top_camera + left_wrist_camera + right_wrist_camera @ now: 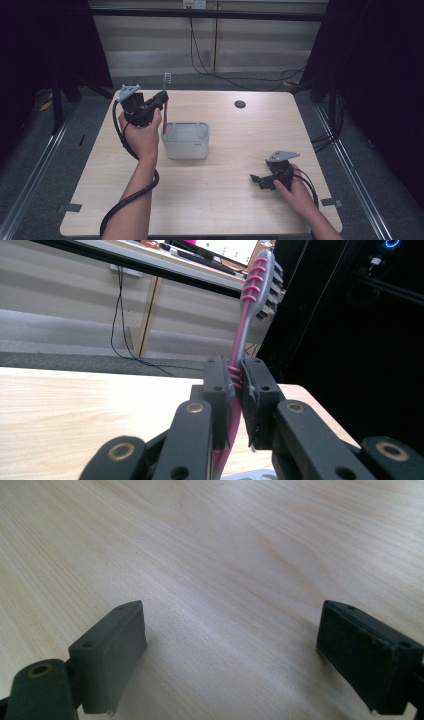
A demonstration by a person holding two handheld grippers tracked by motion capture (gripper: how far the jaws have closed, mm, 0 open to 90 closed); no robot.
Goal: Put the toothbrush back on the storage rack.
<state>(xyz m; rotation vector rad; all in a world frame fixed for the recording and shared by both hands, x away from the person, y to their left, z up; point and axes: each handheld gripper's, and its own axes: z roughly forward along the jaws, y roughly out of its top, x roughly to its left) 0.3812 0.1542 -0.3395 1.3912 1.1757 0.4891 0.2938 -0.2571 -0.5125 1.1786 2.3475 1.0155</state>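
A pink and grey toothbrush (165, 102) stands upright, head up, with my left gripper (161, 100) shut on its handle. Its lower end dips at the left rim of a grey holder box (186, 140). In the left gripper view both pads clamp the pink toothbrush (245, 320) at my left gripper (236, 377), the bristled head rising above the jaws. My right gripper (256, 179) rests low at the table's right front, pointing left. The right gripper view shows my right gripper (230, 650) open, with bare wood between the pads.
The light wooden table (235, 150) has a dark round cable hole (240, 104) at the back. Black cables trail from both grippers toward the front edge. Dark curtains flank the table on both sides.
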